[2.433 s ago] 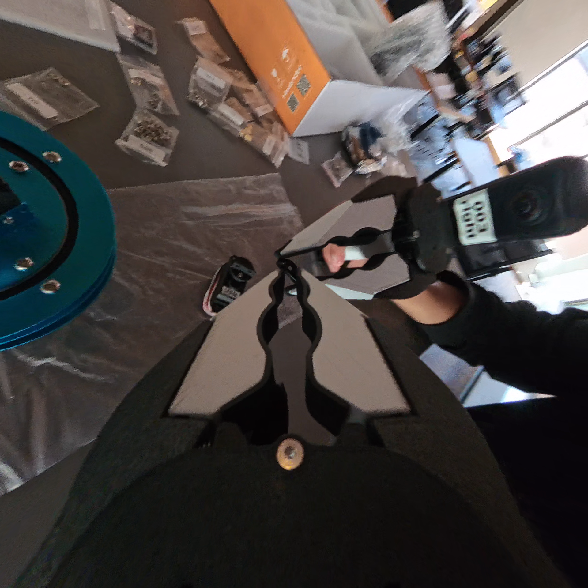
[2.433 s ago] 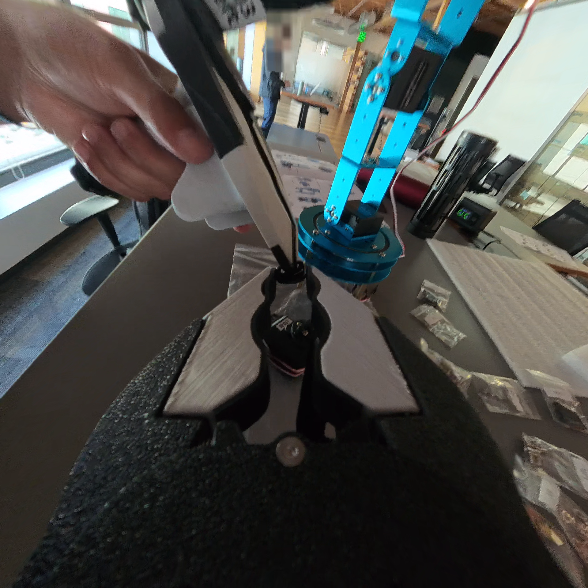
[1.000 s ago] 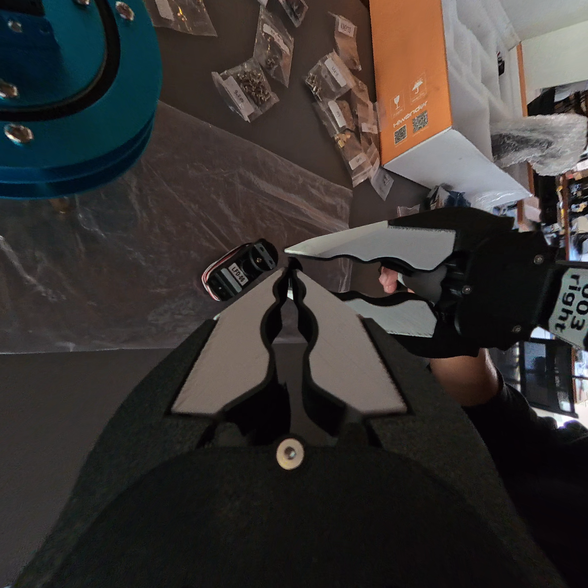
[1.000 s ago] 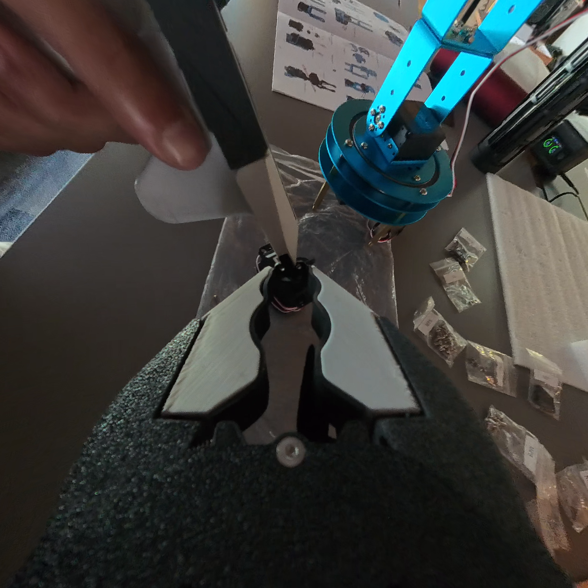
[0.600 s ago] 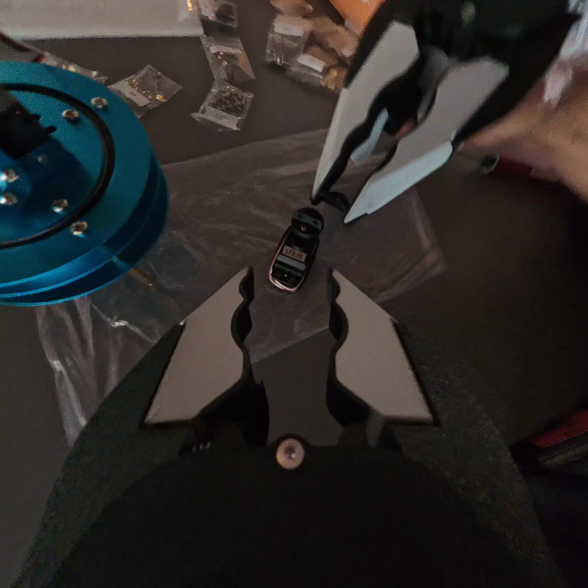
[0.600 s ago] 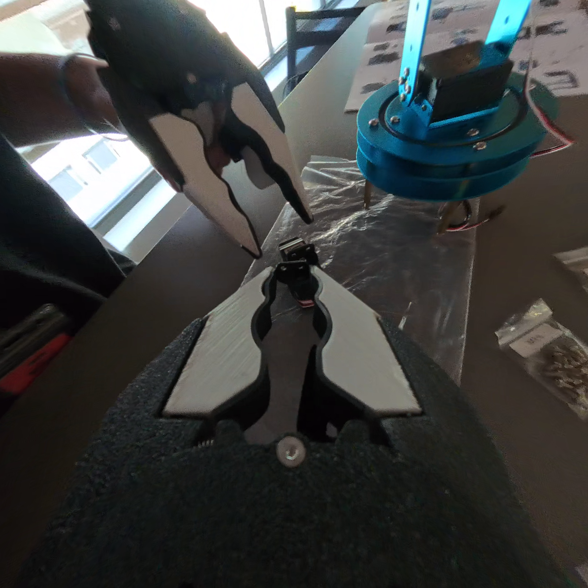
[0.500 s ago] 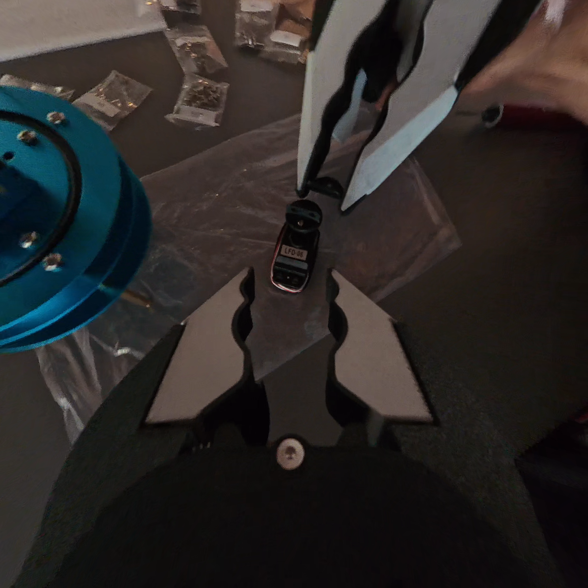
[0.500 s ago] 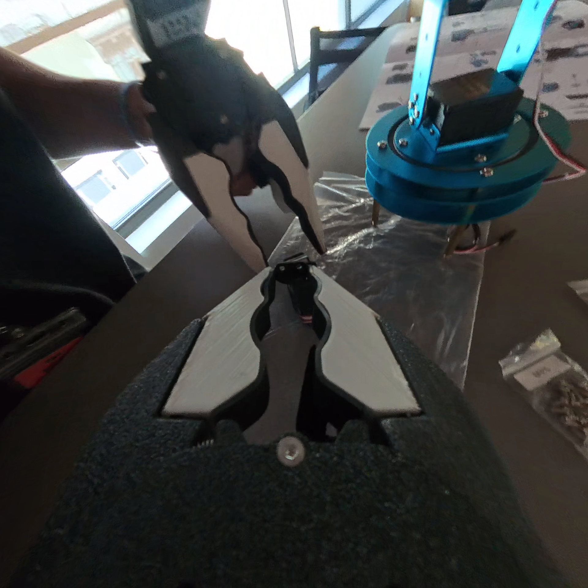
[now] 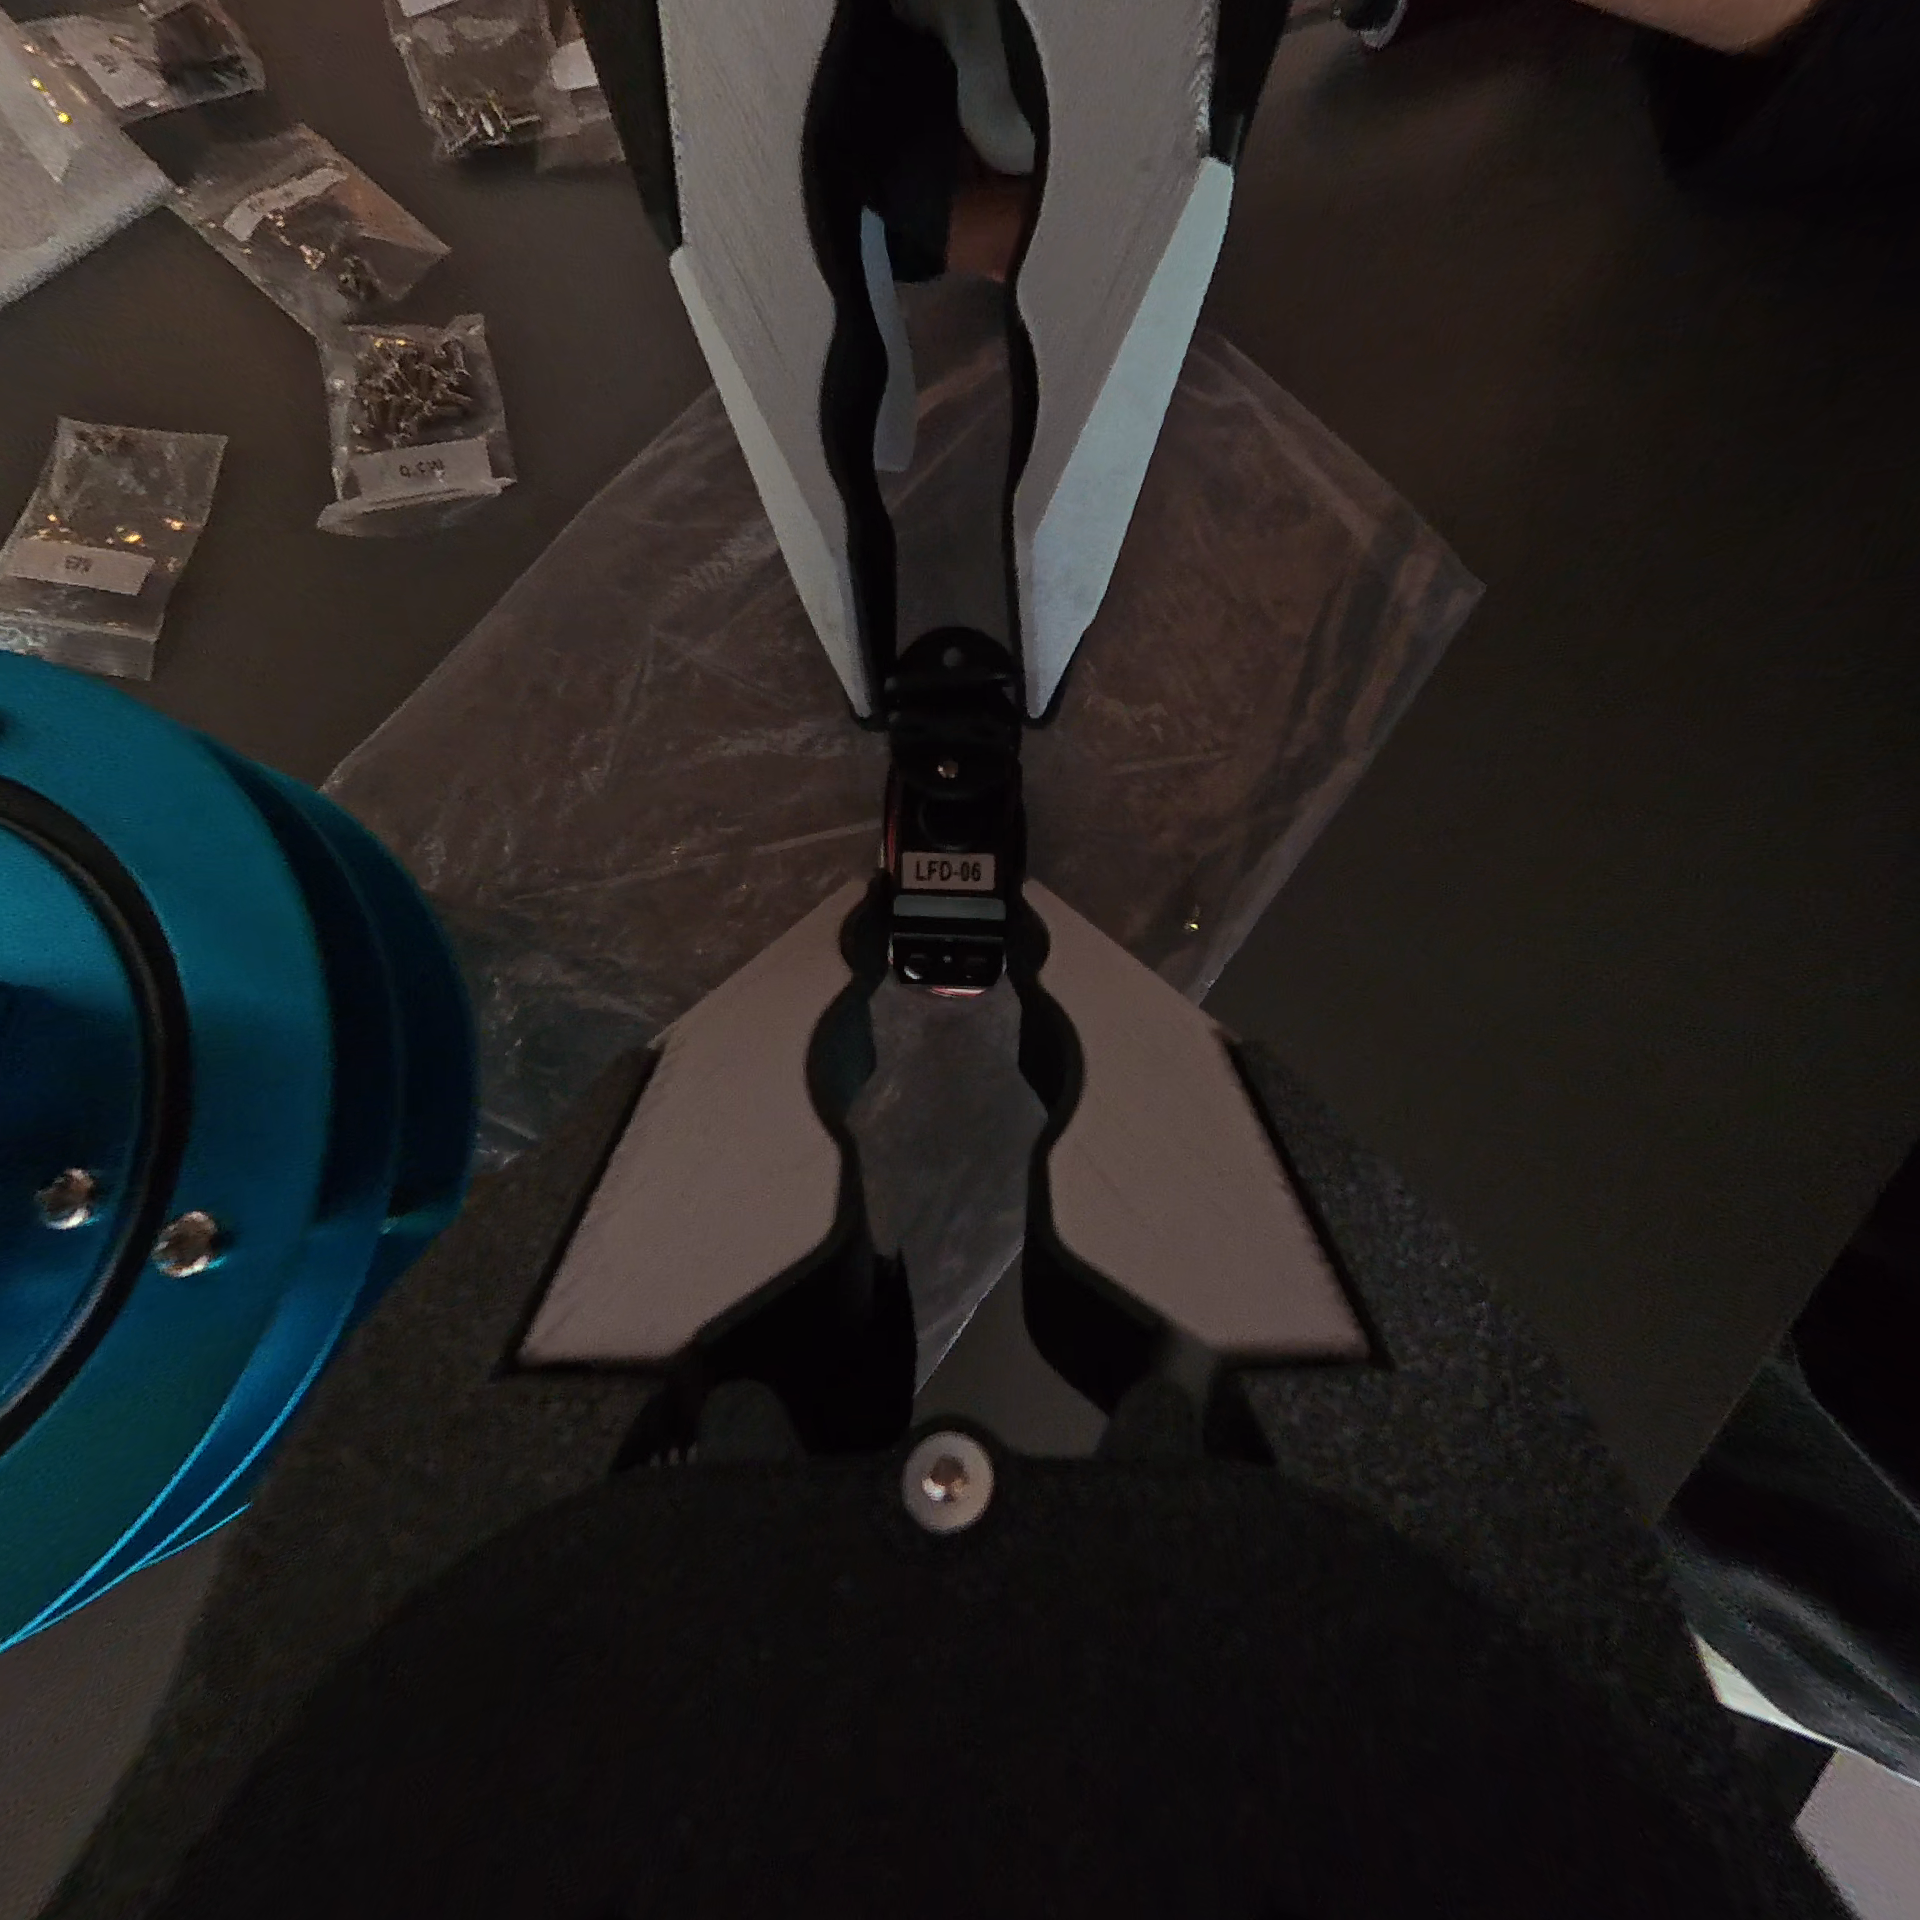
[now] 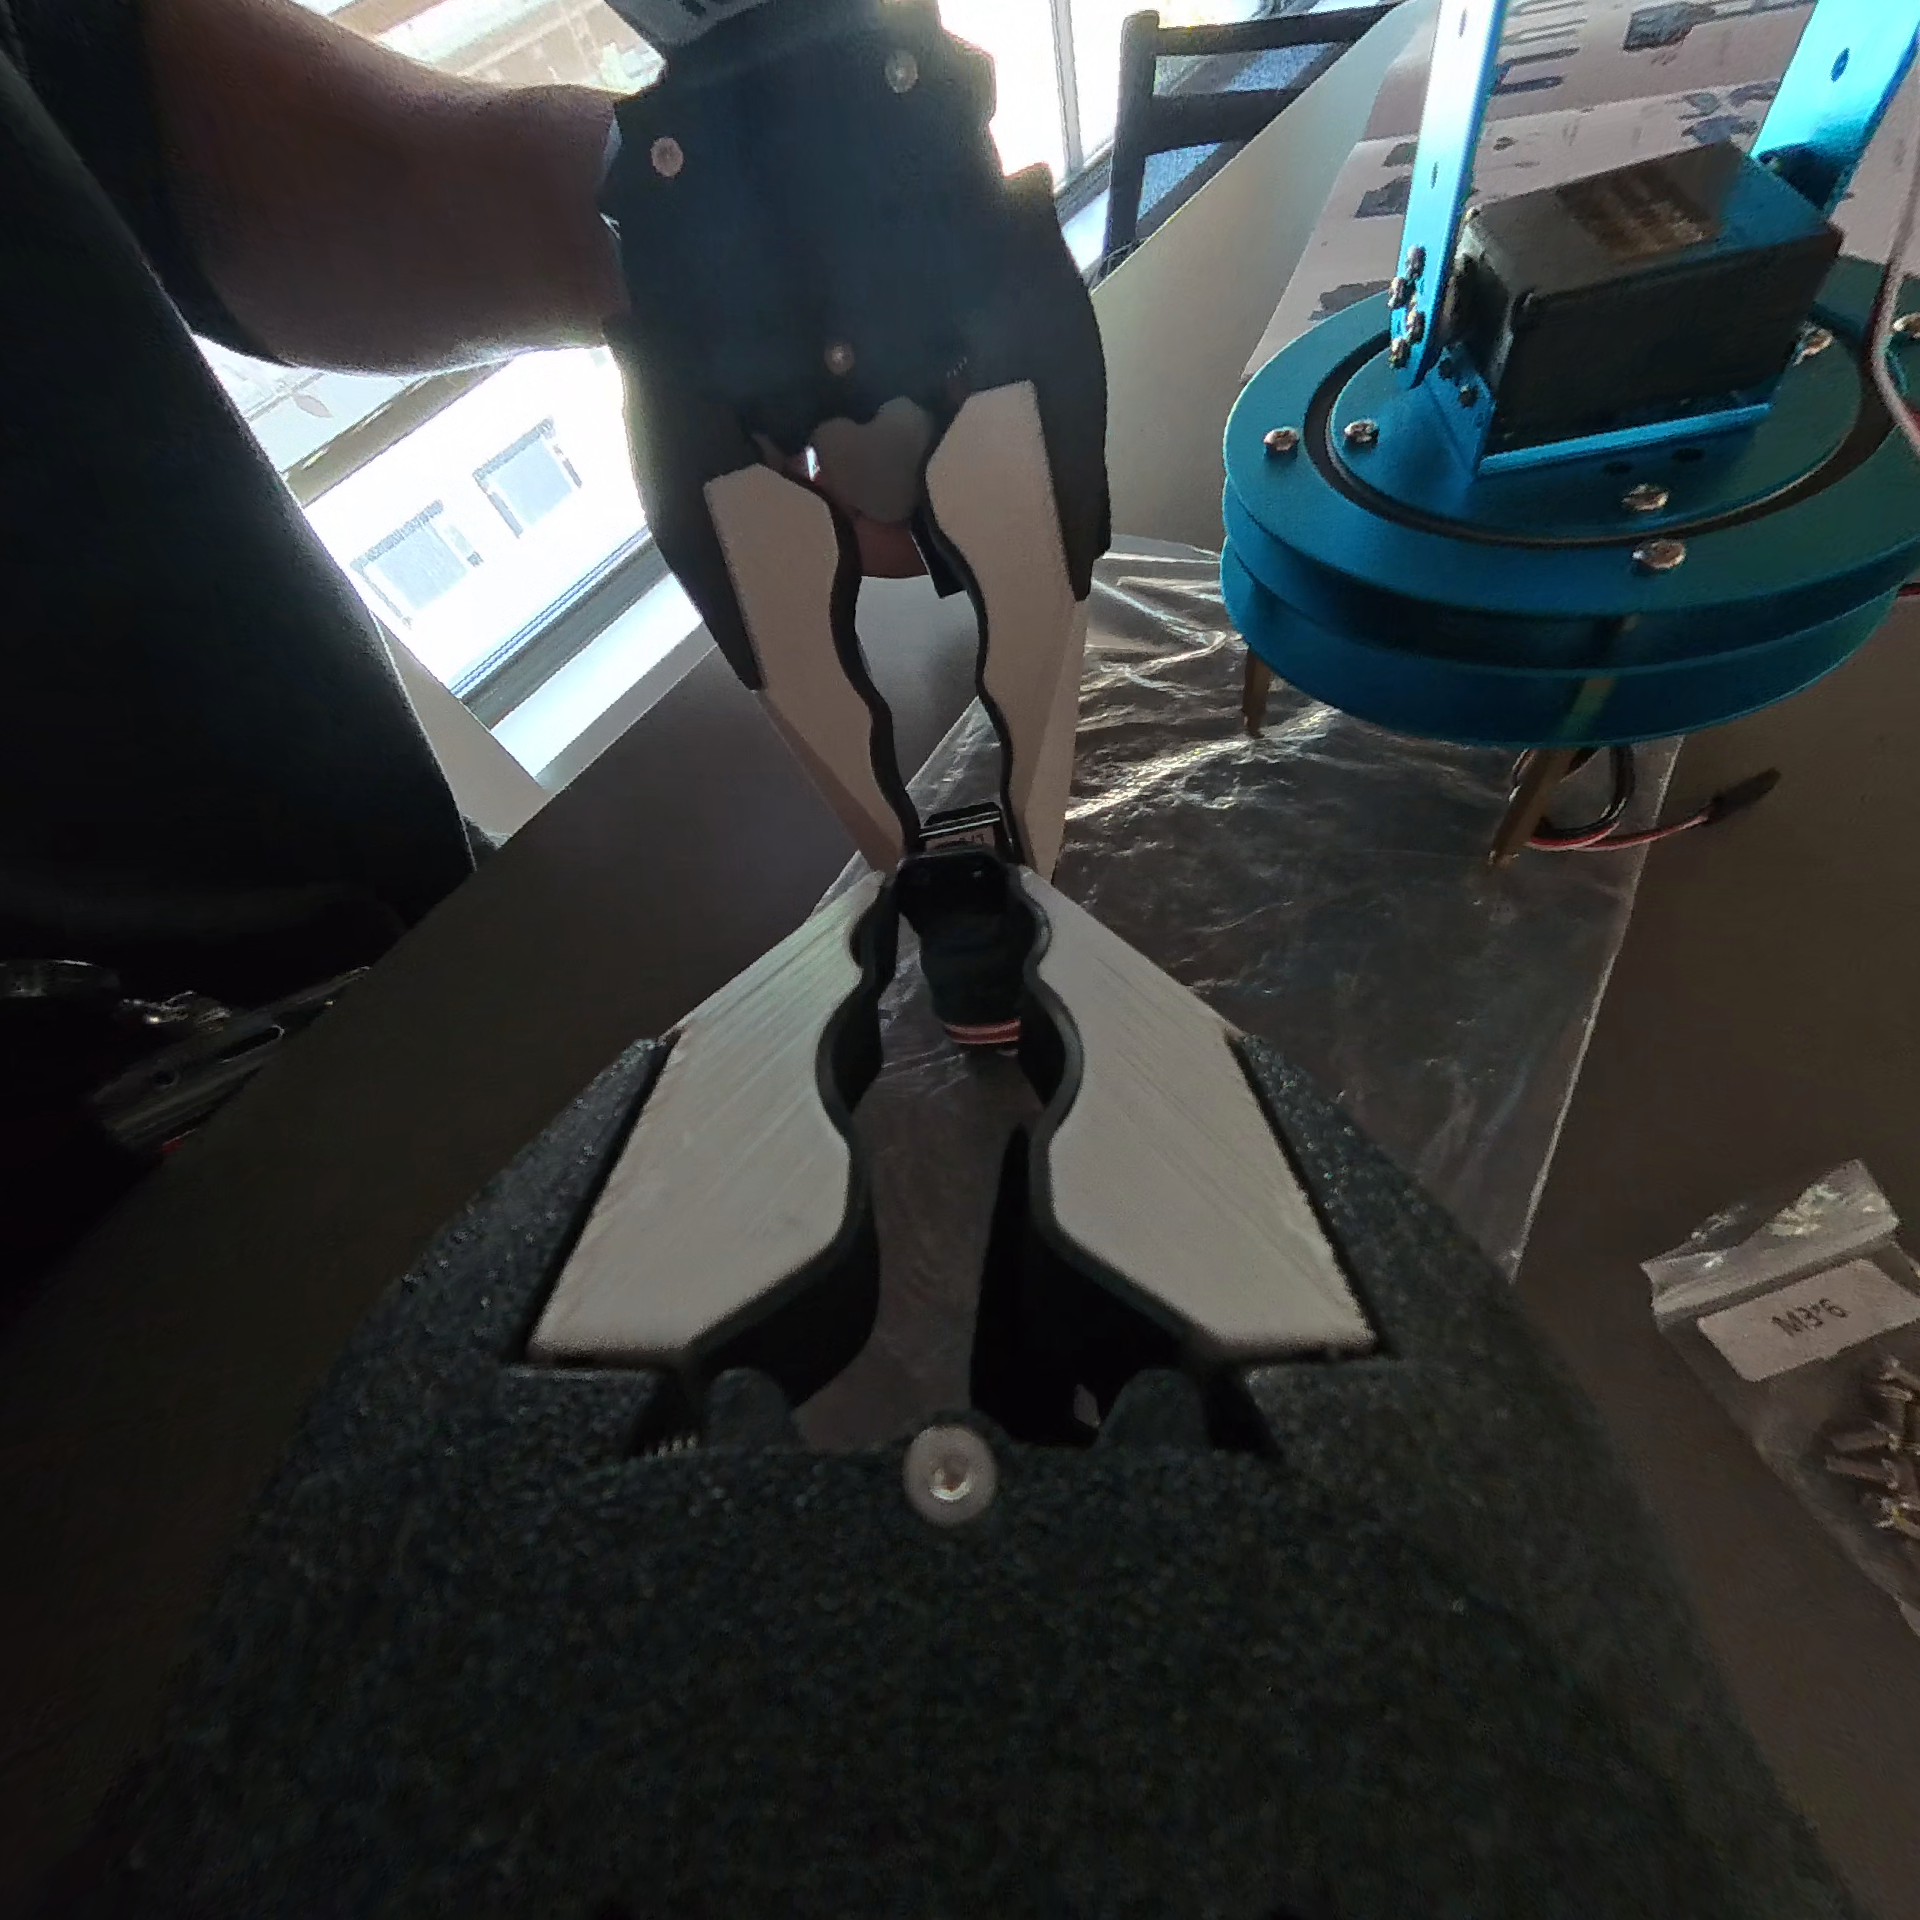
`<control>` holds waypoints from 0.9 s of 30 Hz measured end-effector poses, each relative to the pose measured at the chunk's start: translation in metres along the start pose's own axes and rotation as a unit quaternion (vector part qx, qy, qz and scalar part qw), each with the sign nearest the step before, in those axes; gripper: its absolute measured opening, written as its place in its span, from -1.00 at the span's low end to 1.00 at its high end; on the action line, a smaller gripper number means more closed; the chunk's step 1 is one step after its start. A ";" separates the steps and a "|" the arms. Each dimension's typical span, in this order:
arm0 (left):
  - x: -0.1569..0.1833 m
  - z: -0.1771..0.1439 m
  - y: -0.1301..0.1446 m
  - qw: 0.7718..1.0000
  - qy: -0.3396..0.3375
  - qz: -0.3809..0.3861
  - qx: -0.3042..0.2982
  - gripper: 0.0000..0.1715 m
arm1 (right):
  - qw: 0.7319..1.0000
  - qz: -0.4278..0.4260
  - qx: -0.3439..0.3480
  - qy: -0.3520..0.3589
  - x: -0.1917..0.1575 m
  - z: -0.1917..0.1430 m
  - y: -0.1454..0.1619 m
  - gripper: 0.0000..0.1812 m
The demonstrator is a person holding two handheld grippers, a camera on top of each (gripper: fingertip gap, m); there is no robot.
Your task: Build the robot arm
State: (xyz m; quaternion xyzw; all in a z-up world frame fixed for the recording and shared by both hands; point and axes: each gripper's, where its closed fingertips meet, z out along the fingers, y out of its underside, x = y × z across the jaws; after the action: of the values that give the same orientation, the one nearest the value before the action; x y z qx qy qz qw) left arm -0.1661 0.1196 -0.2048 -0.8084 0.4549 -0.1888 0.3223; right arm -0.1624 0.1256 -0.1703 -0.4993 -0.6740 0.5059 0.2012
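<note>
On the clear plastic sheet [image 9: 644, 727], a little in from the window-side edge of the desk [image 9: 1558, 520]: small black servo [image 9: 948, 831] lying flat, long axis in line with both tools. Left gripper [image 9: 945, 904] at the labelled end, fingers either side of the body, gap only slightly wider than the servo; contact not resolvable, so cannot tell whether gripping. Right gripper [image 9: 951, 707] at the opposite end, pointing straight back at the left, tips drawn in on a small black piece [image 9: 951, 660] that sits against the servo's end; reads as clamped on that piece. Both tools equally near, one per end, tips close to each other with the servo spanning between. Right wrist view agrees: servo [image 10: 971, 987] between own fingers, left gripper [image 10: 961, 842] just beyond. Blue round base [image 9: 260, 1039] just beside the sheet's left edge; screw bags [image 9: 416, 416] farther out toward the far left corner. Versus half a second ago: left jaws narrower, servo end now between them rather than ahead of them; right tool swung into line, its piece now touching the servo rather than above it.
</note>
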 end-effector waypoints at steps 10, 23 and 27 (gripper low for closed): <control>0.000 0.000 0.000 1.000 -0.017 -0.012 0.013 -0.75 | 0.998 -0.048 -0.003 0.045 0.001 0.003 0.000 -0.77; 0.000 0.001 0.000 1.000 -0.014 -0.009 0.008 -0.75 | 0.996 -0.064 -0.021 0.060 0.002 0.000 0.002 -0.71; 0.000 0.001 0.000 1.000 -0.015 -0.008 0.007 -0.75 | 0.995 -0.076 -0.005 0.066 0.000 -0.007 -0.003 -0.70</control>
State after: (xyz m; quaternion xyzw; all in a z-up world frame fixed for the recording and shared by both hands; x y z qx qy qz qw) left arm -0.1660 0.1197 -0.2057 -0.8126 0.4417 -0.1823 0.3337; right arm -0.1584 0.1292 -0.1646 -0.4802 -0.6979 0.4512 0.2807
